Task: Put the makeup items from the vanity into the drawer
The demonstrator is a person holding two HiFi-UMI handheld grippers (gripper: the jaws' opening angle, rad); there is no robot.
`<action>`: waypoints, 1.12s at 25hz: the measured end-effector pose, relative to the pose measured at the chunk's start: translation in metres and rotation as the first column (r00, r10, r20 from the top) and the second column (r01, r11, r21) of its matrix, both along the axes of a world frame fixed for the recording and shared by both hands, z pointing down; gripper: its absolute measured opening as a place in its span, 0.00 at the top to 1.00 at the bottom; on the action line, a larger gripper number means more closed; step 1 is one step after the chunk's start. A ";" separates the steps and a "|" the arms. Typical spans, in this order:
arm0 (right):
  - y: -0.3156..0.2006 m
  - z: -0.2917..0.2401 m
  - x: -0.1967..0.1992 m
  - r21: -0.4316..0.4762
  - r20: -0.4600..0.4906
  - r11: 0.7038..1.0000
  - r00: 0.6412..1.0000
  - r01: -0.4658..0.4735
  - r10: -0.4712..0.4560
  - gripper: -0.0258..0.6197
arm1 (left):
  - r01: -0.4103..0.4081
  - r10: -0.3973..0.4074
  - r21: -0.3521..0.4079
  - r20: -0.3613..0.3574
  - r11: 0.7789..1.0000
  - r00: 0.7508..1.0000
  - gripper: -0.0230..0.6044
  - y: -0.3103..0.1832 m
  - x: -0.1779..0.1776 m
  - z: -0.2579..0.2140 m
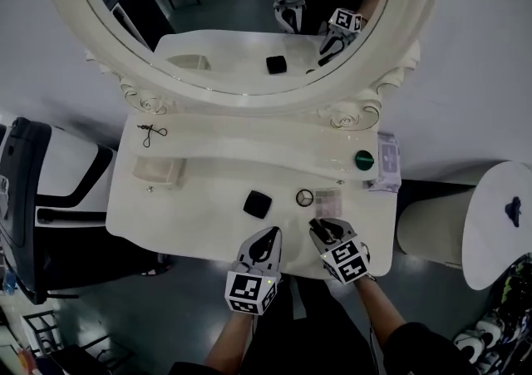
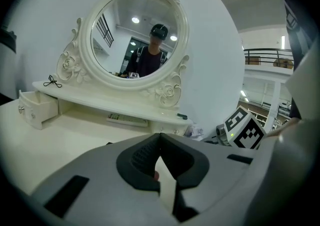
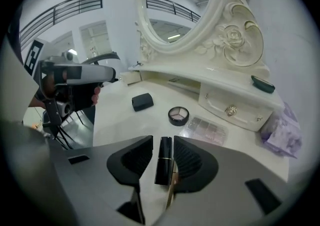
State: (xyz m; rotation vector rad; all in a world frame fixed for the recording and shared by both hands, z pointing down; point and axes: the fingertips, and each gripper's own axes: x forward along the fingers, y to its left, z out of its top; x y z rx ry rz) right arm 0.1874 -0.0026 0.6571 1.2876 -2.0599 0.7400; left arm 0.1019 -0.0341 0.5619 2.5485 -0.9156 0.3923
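A black lipstick tube (image 3: 162, 162) lies between the jaws of my right gripper (image 3: 163, 142), which stand open with a gap on the tube's left side. That gripper (image 1: 320, 226) hangs over the vanity's front right. My left gripper (image 1: 268, 237) is beside it at the front edge, its jaws shut (image 2: 160, 137) with nothing between them. On the tabletop (image 1: 199, 207) lie a black compact (image 1: 257, 204), a round eyeshadow pot (image 1: 305, 197) and a clear palette (image 1: 327, 201). The small left drawer (image 1: 158, 170) stands open.
An eyelash curler (image 1: 151, 134) and a green item (image 1: 363, 160) rest on the upper shelf, with a purple tissue pack (image 1: 385, 162) at its right end. The oval mirror (image 1: 241, 24) rises behind. A black chair (image 1: 50, 190) stands left, a white round stool (image 1: 499, 224) right.
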 end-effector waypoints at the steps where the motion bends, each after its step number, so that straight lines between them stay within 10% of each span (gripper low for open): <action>1: 0.000 0.005 0.000 -0.017 -0.013 1.000 1.000 0.007 -0.007 0.77 | 0.004 -0.004 -0.005 0.001 1.000 1.000 0.94 -0.001 -0.001 0.003; 28: -0.007 -0.022 0.005 0.059 -0.043 0.998 0.999 -0.004 0.006 0.80 | 0.043 -0.043 0.014 -0.015 0.999 0.999 0.94 -0.004 -0.009 -0.013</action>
